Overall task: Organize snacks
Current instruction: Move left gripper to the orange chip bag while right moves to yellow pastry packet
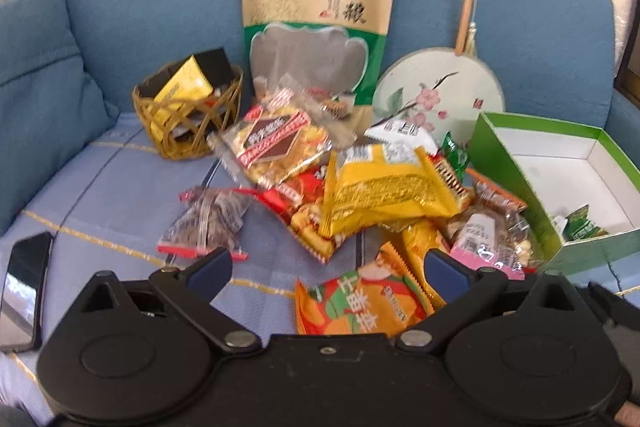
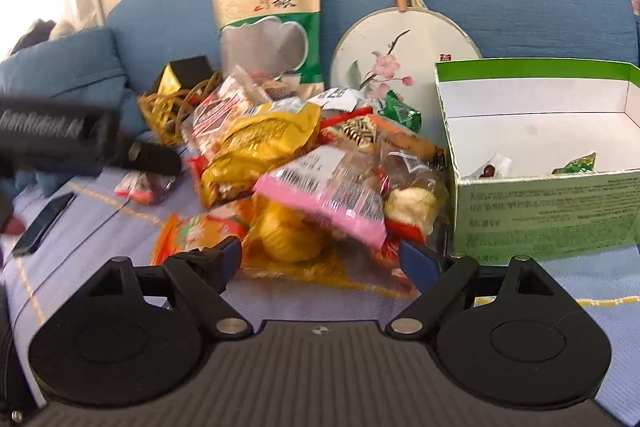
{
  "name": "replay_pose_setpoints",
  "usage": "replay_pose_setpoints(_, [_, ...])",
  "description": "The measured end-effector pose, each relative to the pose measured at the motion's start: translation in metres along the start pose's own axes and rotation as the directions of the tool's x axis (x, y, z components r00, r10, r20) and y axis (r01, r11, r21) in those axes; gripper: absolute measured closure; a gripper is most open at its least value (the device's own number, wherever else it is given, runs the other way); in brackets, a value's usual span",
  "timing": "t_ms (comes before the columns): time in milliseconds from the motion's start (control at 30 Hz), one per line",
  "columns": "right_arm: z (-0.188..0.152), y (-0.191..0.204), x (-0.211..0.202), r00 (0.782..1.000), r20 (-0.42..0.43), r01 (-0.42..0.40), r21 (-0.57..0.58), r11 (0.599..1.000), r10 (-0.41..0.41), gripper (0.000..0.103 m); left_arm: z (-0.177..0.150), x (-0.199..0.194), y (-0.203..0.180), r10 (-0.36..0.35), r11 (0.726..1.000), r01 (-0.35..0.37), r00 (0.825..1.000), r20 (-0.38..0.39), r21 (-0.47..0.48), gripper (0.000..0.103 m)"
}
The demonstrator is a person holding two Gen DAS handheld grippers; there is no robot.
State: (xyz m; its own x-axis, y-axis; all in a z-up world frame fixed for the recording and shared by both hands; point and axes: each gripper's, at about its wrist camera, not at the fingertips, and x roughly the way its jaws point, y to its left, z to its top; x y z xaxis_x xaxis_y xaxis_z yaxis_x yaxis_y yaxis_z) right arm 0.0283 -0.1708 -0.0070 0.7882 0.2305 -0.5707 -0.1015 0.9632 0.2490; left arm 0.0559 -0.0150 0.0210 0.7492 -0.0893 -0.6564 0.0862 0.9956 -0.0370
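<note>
The left gripper (image 1: 326, 269) is spread wide, its blue-padded fingers (image 1: 210, 269) holding nothing. The right gripper (image 2: 320, 259) is likewise wide apart and empty. In the right view, the left gripper shows blurred at left.

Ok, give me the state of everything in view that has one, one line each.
left gripper: open, holding nothing
right gripper: open, holding nothing
green box: open, lidless, a few small snacks inside
wicker basket: upright, holding a yellow-and-black box
big grain pouch: upright against the sofa back
snack pile: loose on the seat, unsorted
phone: screen dark
</note>
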Motion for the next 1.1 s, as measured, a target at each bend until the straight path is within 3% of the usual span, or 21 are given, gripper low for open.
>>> replay_pose_setpoints(167, [0.002,0.004,0.015,0.999,-0.009,-0.034,-0.008,0.999,0.034,0.0,-0.002,0.004,0.002,0.001,1.0,-0.001,1.0,-0.02,-0.009,0.0])
replay_pose_setpoints(200, [0.002,0.005,0.014,0.997,-0.023,-0.073,-0.017,0.997,0.073,0.0,-0.003,0.004,0.001,0.0,1.0,0.0,1.0,-0.017,-0.004,0.0])
replay_pose_setpoints(233, [0.002,0.006,0.014,0.992,-0.045,-0.119,-0.016,0.993,0.118,0.013,-0.003,0.004,0.001,0.001,1.0,-0.001,1.0,-0.019,-0.001,0.0])
replay_pose_setpoints(267, [0.001,0.007,0.015,0.987,-0.065,-0.149,-0.013,0.989,0.148,0.018,-0.003,0.004,0.001,0.002,1.0,-0.002,1.0,-0.021,0.001,0.0])
replay_pose_setpoints(333, [0.0,0.014,0.014,0.983,-0.077,-0.173,-0.042,0.984,0.169,0.018,-0.004,0.003,0.002,-0.007,1.0,0.007,1.0,-0.024,0.001,0.0])
replay_pose_setpoints(467, [-0.003,0.02,0.012,0.981,-0.071,-0.184,-0.072,0.98,0.179,0.013,-0.006,0.001,0.008,-0.032,0.999,0.032,0.999,-0.017,-0.007,0.0])
replay_pose_setpoints(533, [-0.004,0.022,0.013,0.982,-0.075,-0.18,-0.072,0.981,0.175,0.0,-0.009,0.002,0.013,-0.039,0.999,0.038,0.999,-0.027,-0.024,0.0])
replay_pose_setpoints(600, [-0.004,0.023,0.016,0.979,-0.1,-0.186,-0.077,0.979,0.178,0.0,-0.012,0.003,0.02,-0.042,0.998,0.041,0.999,-0.033,-0.05,0.0])
replay_pose_setpoints(667, [-0.004,0.024,0.014,0.976,-0.115,-0.196,-0.082,0.977,0.186,0.012,-0.014,0.006,0.027,-0.037,0.997,0.033,0.998,-0.046,-0.07,0.0])
replay_pose_setpoints(833, [-0.002,0.022,0.001,0.969,-0.157,-0.203,-0.075,0.976,0.19,0.019,-0.019,0.009,0.04,-0.078,0.993,0.07,0.994,-0.082,-0.1,0.0])
replay_pose_setpoints(1000, [-0.004,0.02,-0.009,0.971,-0.147,-0.204,-0.112,0.973,0.187,0.014,-0.022,0.013,0.043,-0.068,0.993,0.059,0.994,-0.09,-0.098,0.0])
replay_pose_setpoints(1067, [-0.003,0.02,-0.009,0.979,-0.113,-0.185,-0.109,0.977,0.172,0.0,-0.023,0.014,0.044,-0.064,0.993,0.053,0.993,-0.097,-0.108,0.0])
replay_pose_setpoints(1100, [-0.003,0.02,-0.007,0.978,-0.11,-0.191,-0.106,0.976,0.179,0.0,-0.023,0.014,0.044,-0.07,0.992,0.059,0.993,-0.097,-0.114,0.0])
